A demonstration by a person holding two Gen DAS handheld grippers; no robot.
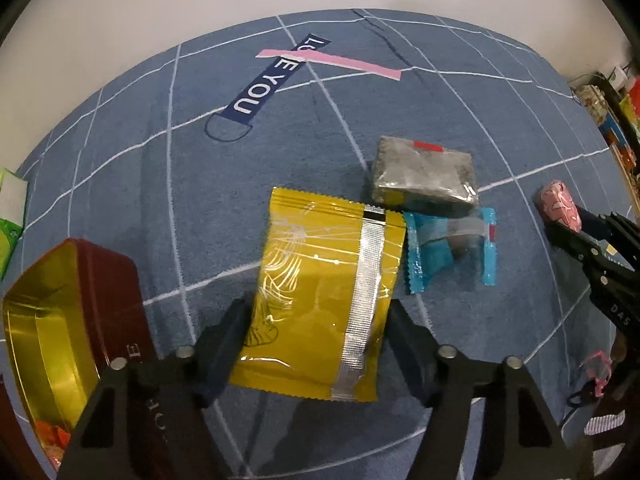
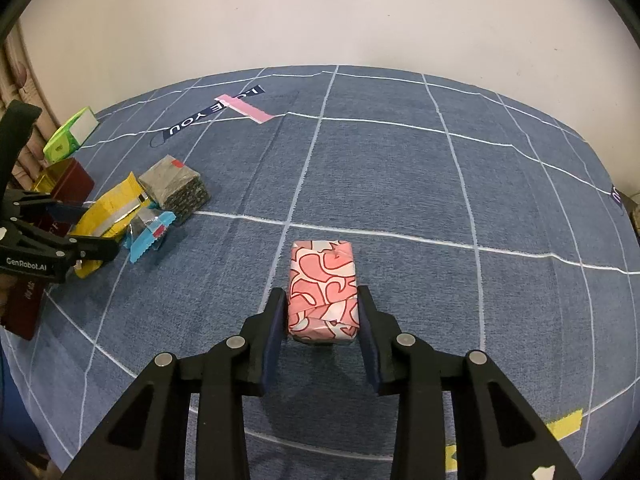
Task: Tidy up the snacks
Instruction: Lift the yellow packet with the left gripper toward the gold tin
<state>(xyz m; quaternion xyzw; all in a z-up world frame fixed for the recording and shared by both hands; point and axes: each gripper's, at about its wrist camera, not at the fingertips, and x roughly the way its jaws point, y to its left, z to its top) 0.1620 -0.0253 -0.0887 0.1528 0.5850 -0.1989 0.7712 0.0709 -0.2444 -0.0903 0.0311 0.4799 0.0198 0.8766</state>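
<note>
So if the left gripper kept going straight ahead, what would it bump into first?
The left gripper already holds the shiny yellow foil snack packet; straight beyond, probably the grey wrapped block.

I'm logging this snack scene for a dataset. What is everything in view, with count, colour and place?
yellow pouch: 1, yellow with silver seam, between the left tool's fingers
pink packet: 1, pink-white pattern, between the right tool's fingers
grey block: 1, grey, behind the pouch
blue wrapper: 1, blue, right of the pouch
tin: 1, red with gold inside, left
green box: 1, far left
cloth: 1, blue with white grid, underneath
left tool: black
right tool: black
</note>
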